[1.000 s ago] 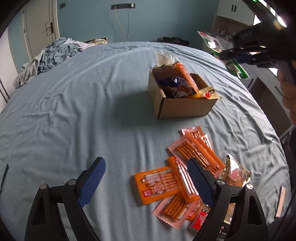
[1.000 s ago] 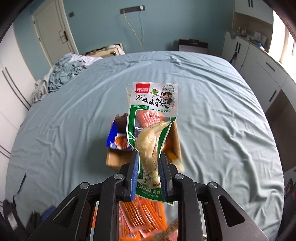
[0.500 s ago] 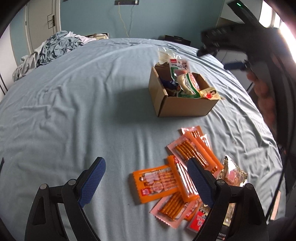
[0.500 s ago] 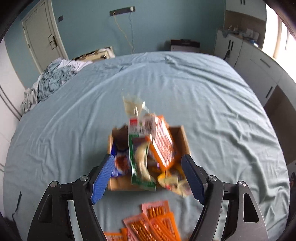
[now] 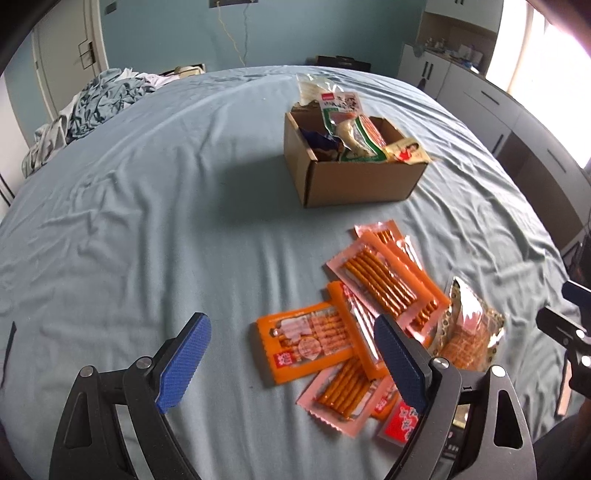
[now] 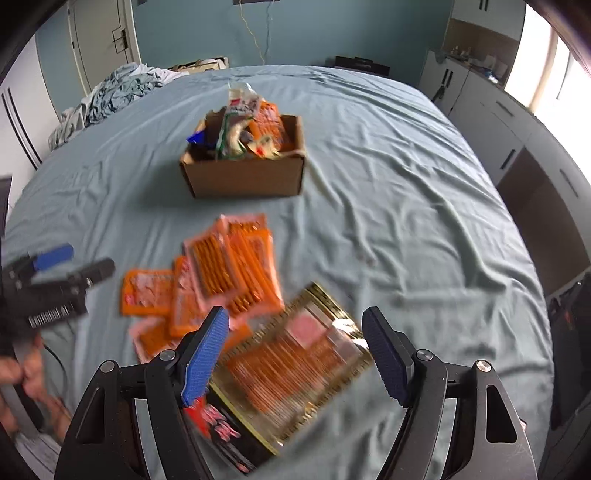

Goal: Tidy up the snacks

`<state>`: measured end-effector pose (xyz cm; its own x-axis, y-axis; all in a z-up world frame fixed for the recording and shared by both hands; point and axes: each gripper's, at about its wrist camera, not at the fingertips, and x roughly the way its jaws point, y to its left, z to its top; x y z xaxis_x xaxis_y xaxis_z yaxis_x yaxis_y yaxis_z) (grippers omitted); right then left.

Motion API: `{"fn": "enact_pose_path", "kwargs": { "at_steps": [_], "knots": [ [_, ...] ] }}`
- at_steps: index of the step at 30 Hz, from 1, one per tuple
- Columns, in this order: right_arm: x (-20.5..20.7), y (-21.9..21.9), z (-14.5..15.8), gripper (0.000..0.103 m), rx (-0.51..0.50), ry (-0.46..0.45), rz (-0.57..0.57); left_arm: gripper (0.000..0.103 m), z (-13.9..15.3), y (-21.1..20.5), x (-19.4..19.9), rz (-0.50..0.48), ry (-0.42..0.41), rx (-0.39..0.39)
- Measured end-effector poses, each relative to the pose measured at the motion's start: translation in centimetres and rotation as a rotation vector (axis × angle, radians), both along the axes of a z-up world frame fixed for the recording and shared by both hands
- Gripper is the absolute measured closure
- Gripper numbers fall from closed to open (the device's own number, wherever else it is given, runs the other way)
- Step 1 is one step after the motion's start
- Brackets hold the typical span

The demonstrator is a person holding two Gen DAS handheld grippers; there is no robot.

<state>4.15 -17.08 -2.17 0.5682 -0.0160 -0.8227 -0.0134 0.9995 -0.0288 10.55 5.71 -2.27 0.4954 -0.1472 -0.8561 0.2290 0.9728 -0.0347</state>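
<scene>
A brown cardboard box [image 5: 354, 181] [image 6: 245, 177] stands on the blue bed, filled with snack packs; the green-edged pack [image 5: 351, 136] lies on top. Several orange and pink sausage-stick packs [image 5: 373, 277] [image 6: 229, 266] lie loose in front of it. A gold-edged pack [image 5: 469, 328] [image 6: 295, 362] lies at their right. My left gripper [image 5: 291, 354] is open and empty over the orange pack [image 5: 310, 339]. My right gripper [image 6: 295, 354] is open and empty, hovering above the gold-edged pack. A red pack [image 6: 214, 421] lies under its left finger.
The bed sheet [image 5: 147, 206] is wrinkled. A heap of crumpled bedding [image 5: 96, 99] lies at the far left corner. White cabinets [image 6: 517, 122] line the right side of the bed. A door [image 6: 99, 33] is at the back left.
My right gripper opened and dropped the green-edged pack into the box, then pulled back and down over the gold-edged pack. My left gripper stayed open and barely moved.
</scene>
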Motion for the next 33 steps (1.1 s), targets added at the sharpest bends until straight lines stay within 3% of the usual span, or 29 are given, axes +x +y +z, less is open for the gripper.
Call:
{"fn": "enact_pose_path", "kwargs": {
  "at_steps": [5,9,15,20,33],
  "knots": [
    [-2.7,-1.2,-2.3,0.029,0.027,0.014,0.008,0.012,-0.6,-0.9,-1.2,-0.030,-0.003,0.070],
    [-3.1,-1.8,-4.1,0.029,0.083,0.119,-0.029,0.012,-0.6,-1.1,-1.6,-0.037,-0.005,0.090],
    [-2.5,-1.4,-3.9,0.029,0.092,0.074,-0.007,0.012,-0.8,-1.3,-1.3,-0.030,-0.009,0.111],
    [-0.9,-2.1,-6.0,0.029,0.125,0.115,-0.023,0.012,-2.2,-0.9,-0.4,-0.006,0.056,0.076],
    [2.9,-3.1,-8.4,0.029,0.148,0.113,-0.053,0.012,-3.9,-1.4,1.1,0.011,0.100,0.060]
  ]
}}
